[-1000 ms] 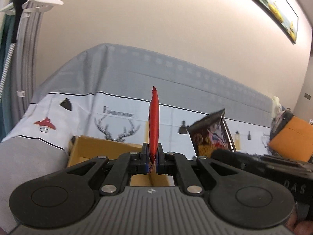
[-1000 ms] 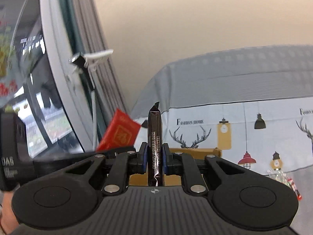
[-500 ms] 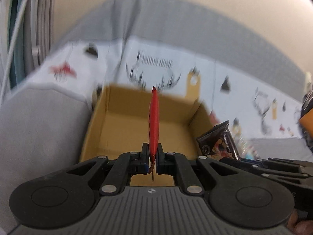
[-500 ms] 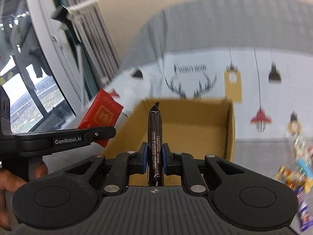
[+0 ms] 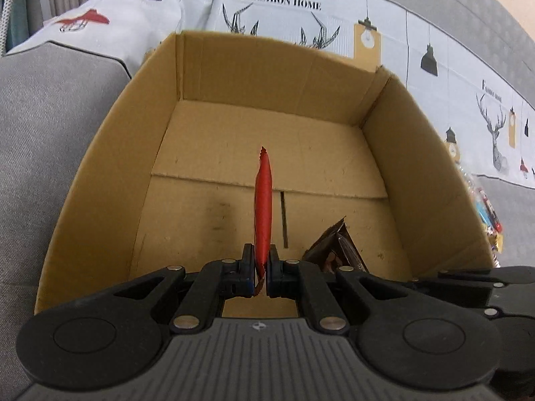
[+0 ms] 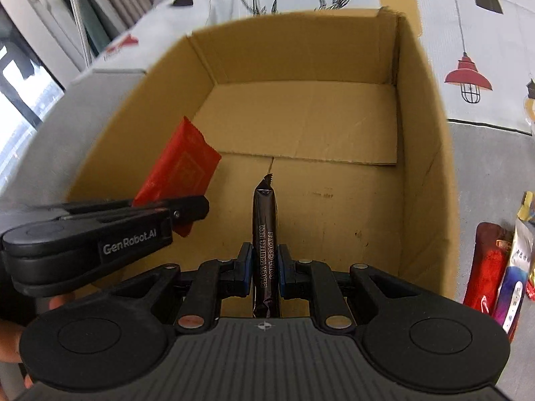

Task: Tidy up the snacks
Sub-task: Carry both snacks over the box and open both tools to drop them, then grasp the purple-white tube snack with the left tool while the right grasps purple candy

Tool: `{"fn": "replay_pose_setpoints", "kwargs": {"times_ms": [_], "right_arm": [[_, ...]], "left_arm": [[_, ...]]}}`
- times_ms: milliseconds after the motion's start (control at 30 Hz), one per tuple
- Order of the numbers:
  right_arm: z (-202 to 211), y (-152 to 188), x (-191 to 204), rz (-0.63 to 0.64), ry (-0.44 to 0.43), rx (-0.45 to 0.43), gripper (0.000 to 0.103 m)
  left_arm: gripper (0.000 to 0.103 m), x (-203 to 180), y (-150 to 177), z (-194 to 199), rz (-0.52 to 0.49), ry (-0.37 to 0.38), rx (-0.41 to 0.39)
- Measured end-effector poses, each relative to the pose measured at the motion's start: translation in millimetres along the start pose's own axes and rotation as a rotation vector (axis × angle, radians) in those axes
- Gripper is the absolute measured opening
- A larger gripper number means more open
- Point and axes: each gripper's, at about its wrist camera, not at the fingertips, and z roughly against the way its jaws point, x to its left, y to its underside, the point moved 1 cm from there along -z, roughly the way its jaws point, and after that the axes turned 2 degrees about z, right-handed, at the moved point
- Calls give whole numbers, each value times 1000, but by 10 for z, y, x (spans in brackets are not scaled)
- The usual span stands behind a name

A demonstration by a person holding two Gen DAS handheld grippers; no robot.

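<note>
An open cardboard box (image 5: 100, 180) (image 6: 421, 153) stands on a grey sofa, with nothing lying on its floor. My left gripper (image 5: 260, 269) is shut on a red snack packet (image 5: 263, 200), held edge-on over the box's near side. The packet also shows in the right wrist view (image 6: 180, 163), beside the left gripper (image 6: 187, 212). My right gripper (image 6: 264, 267) is shut on a dark cracker packet (image 6: 265, 234), held upright over the box. That packet shows in the left wrist view (image 5: 334, 247) at lower right.
Several loose snack packets (image 6: 501, 267) lie on the sofa right of the box, also seen in the left wrist view (image 5: 485, 207). A printed cover (image 5: 301, 6) drapes the sofa back behind the box. Curtains (image 6: 100, 3) hang at the far left.
Both grippers have tilted down and moved forward over the box, each still holding its packet. The box now fills both views.
</note>
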Motion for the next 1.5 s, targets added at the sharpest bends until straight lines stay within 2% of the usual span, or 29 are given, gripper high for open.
{"fn": "replay_pose_setpoints", "kwargs": {"times_ms": [200, 267, 300, 333, 367, 400, 433, 467, 500, 567, 633, 700, 767, 900, 967, 1033, 1100, 1167, 1267, 1333, 1433, 1467, 1500], "right_arm": [[-70, -59, 92, 8, 30, -4, 16], [-13, -60, 103, -3, 24, -29, 19], [34, -85, 83, -4, 32, -42, 25], [74, -91, 74, 0, 42, -48, 27], [131, -93, 72, 3, 47, -60, 28], [208, -83, 50, -2, 41, -76, 28], [283, -73, 14, -11, 27, -91, 29], [372, -48, -31, -25, 14, -109, 37], [489, -9, -90, -40, 3, -134, 57], [724, 97, -200, -56, 12, -192, 85], [991, 262, -319, -57, -44, -256, 89], [1227, 457, -449, -48, -12, -301, 99], [1410, 687, -600, -23, 14, -342, 101], [1585, 1285, -1022, -23, 103, -443, 100], [1589, 1568, -1250, -59, 106, -454, 98], [1637, 1694, -1450, -108, 91, -429, 93], [1756, 1746, -1552, -67, 119, -464, 92], [1819, 1785, -1662, -25, 142, -480, 92], [1852, 1835, -1898, -14, 196, -460, 89], [1851, 1832, -1996, 13, 233, -456, 85], [1723, 1744, -2135, 83, 256, -420, 80], [1639, 1712, -2185, 97, 275, -394, 74], [1538, 1672, -2242, 94, 285, -363, 63]], "left_arm": [[6, 4, 17, 20, -12, -7, -6], [9, 6, 20, 81, -7, -4, -23], [19, 19, 13, 117, 11, -10, -16], [41, 19, -1, 158, 29, -27, -10], [54, 20, -3, 207, 38, -52, -18], [74, 15, 4, 275, 44, -76, -42], [85, 6, 18, 347, 50, -91, -67], [88, -8, 33, 411, 59, -96, -81], [90, -34, 52, 475, 75, -83, -82], [94, -112, 107, 578, 120, -39, -73], [101, -248, 199, 677, 144, -21, -77], [101, -487, 311, 781, 110, -22, -99], [101, -742, 446, 876, 58, -12, -134], [101, -1309, 754, 983, -75, 49, -180], [101, -1597, 887, 973, -152, 43, -193], [102, -1793, 978, 960, -171, 43, -215], [101, -1988, 1010, 944, -194, 67, -227], [100, -2219, 1038, 905, -260, 75, -254], [87, -2502, 1075, 763, -351, 82, -285], [66, -2612, 1072, 541, -388, 97, -261], [54, -2663, 1135, 166, -421, 119, -235], [53, -2654, 1165, 38, -427, 127, -217], [52, -2633, 1205, -96, -428, 128, -191]]}}
